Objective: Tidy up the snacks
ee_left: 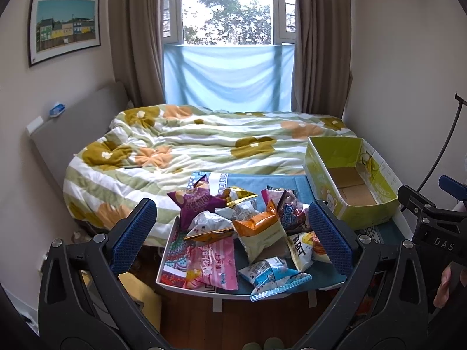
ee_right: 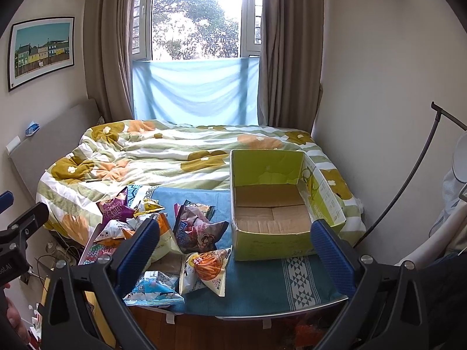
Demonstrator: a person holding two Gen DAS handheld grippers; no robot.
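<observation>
Several snack bags lie piled on a small table with a blue cloth (ee_left: 329, 280), among them a purple bag (ee_left: 194, 204), an orange-topped bag (ee_left: 259, 230), a pink bag (ee_left: 211, 265) and a blue-and-white bag (ee_left: 274, 277). A green cardboard box (ee_left: 350, 180) stands open and empty at the table's right. My left gripper (ee_left: 230, 236) is open above the pile, holding nothing. My right gripper (ee_right: 233, 250) is open and empty, in front of the box (ee_right: 274, 201) and a bag of orange sticks (ee_right: 208, 268). The purple bag (ee_right: 112, 207) shows at the left in the right wrist view.
A bed with a flowered quilt (ee_left: 189, 145) lies right behind the table. A wall (ee_left: 408, 87) and a black stand's pole (ee_right: 408, 180) are at the right. Wooden floor (ee_left: 248, 320) shows below the table's front edge. The right gripper's body (ee_left: 437, 227) shows at the right edge.
</observation>
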